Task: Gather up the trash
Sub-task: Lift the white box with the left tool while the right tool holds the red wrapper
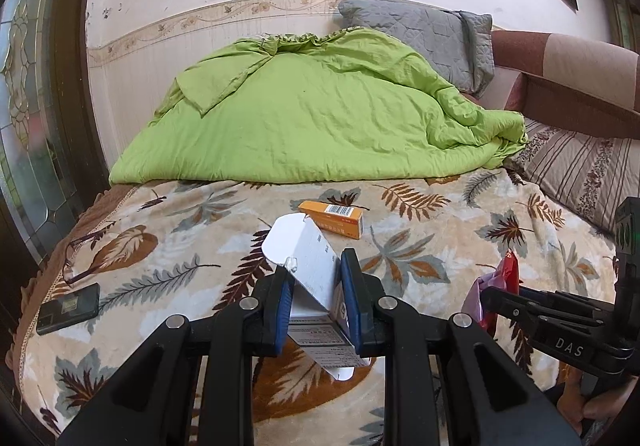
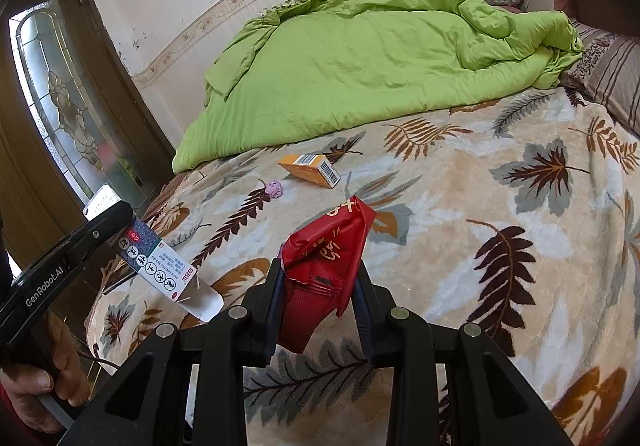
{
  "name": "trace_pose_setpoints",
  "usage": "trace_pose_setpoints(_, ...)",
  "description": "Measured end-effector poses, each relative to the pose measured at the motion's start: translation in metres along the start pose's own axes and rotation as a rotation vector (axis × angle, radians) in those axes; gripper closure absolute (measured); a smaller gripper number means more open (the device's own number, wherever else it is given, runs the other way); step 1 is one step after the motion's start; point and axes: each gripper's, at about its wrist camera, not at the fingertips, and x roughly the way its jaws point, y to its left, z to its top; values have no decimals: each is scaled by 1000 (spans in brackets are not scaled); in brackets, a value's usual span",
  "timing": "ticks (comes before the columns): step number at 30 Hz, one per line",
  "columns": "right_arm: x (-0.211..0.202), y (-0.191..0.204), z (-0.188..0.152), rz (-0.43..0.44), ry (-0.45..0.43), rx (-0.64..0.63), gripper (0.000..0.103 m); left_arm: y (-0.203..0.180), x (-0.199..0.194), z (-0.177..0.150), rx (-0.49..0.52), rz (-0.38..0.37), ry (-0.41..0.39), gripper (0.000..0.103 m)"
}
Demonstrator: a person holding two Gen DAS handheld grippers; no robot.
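My left gripper (image 1: 316, 278) is shut on a white cardboard box (image 1: 308, 258) with an open flap, held above the leaf-patterned bedspread; the box also shows in the right wrist view (image 2: 168, 270). My right gripper (image 2: 320, 278) is shut on a crumpled red wrapper (image 2: 324, 250), which also shows at the right of the left wrist view (image 1: 508, 270). An orange box (image 1: 334, 215) lies on the bedspread ahead, also seen in the right wrist view (image 2: 310, 169). A small pink crumpled ball (image 2: 274, 189) lies left of it.
A green quilt (image 1: 312, 113) is heaped at the back of the bed, with a grey pillow (image 1: 424, 33) behind it. A black phone (image 1: 68, 308) and glasses (image 1: 80, 258) lie at the bed's left edge. A striped pillow (image 1: 588, 169) lies at right. A glass door (image 2: 68, 105) stands at left.
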Motion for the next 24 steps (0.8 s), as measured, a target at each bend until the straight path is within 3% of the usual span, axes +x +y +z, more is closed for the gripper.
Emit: trace_pose_setpoints(24, 2, 1, -1, 2, 5, 7, 69, -7, -1, 0, -3, -9, -1, 81)
